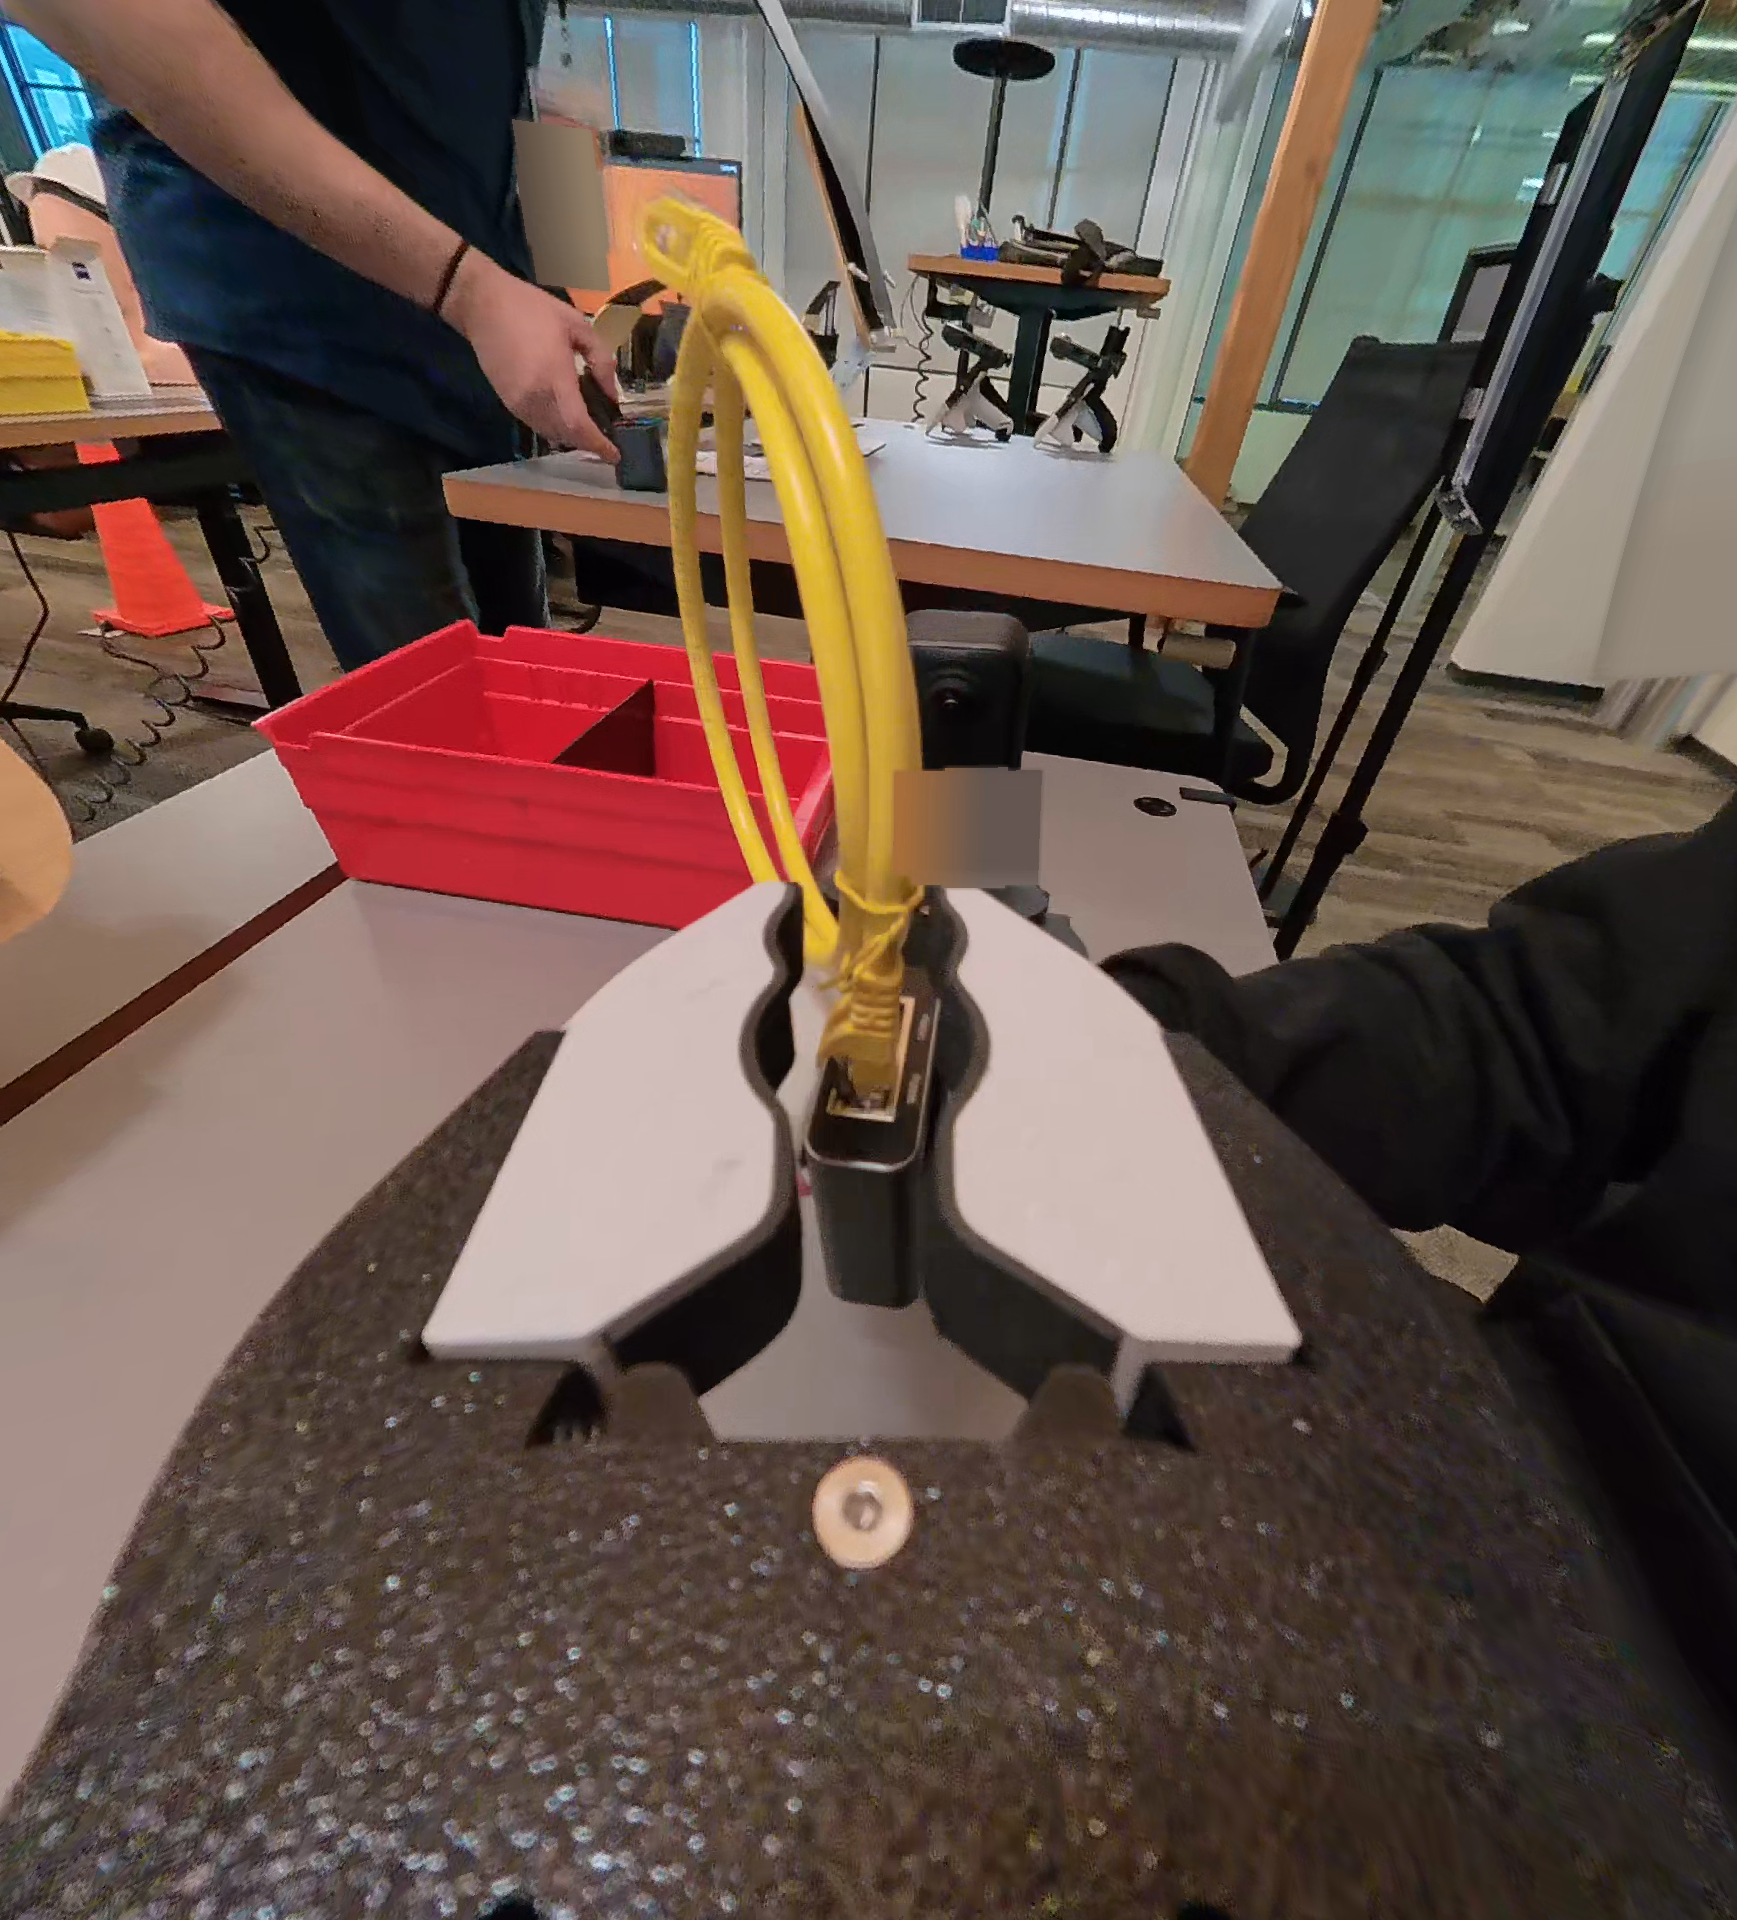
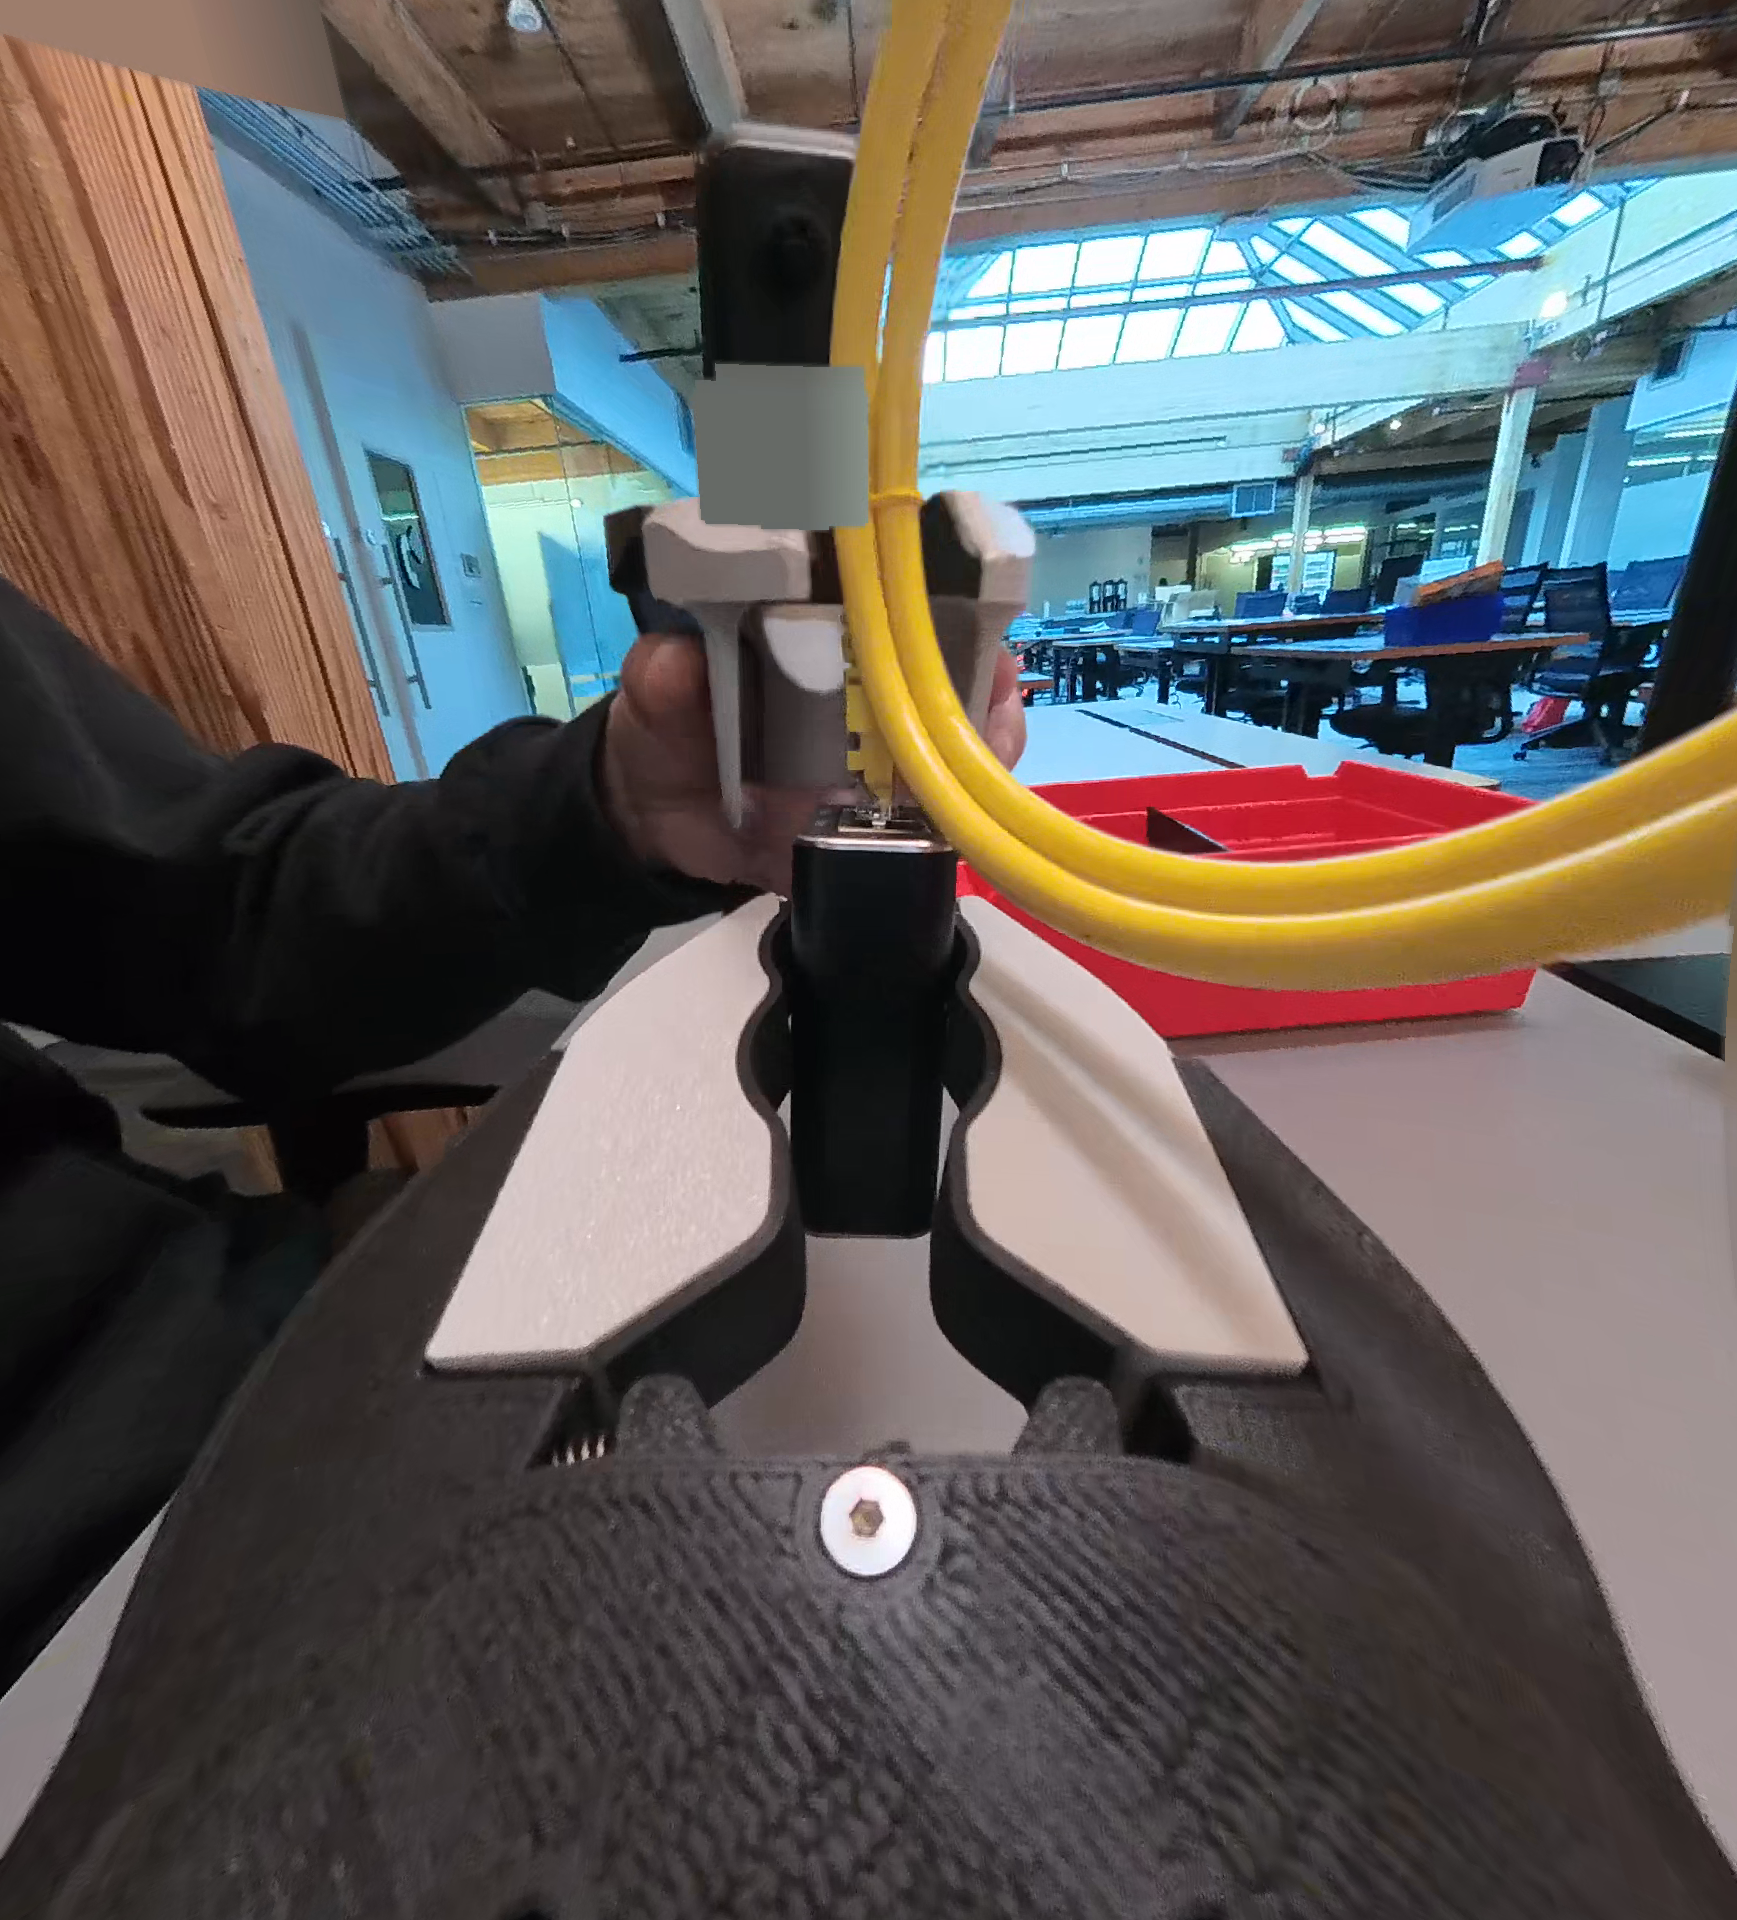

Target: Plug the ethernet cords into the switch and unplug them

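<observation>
A small black switch (image 2: 869, 1039) is clamped between my right gripper's (image 2: 869, 935) white fingers, its port face at the far end. A looped yellow ethernet cord (image 2: 1207, 894) has one plug (image 1: 869, 1029) seated in a port of the switch (image 1: 864, 1195). My left gripper (image 1: 869, 935) is shut around that plug, with the switch lying between its fingers. In the right wrist view the left gripper (image 2: 843, 665) comes down from above onto the plug. The cord's free plug (image 1: 682, 234) sticks up at the top of the loop.
A red divided bin (image 1: 552, 790) stands on the grey table (image 1: 220, 1091) just beyond the grippers; it also shows in the right wrist view (image 2: 1311, 810). The operator's black sleeve (image 1: 1518, 1039) is at the right. A person (image 1: 344, 260) stands at another table behind. Tip to tip, the grippers are about 6 cm apart.
</observation>
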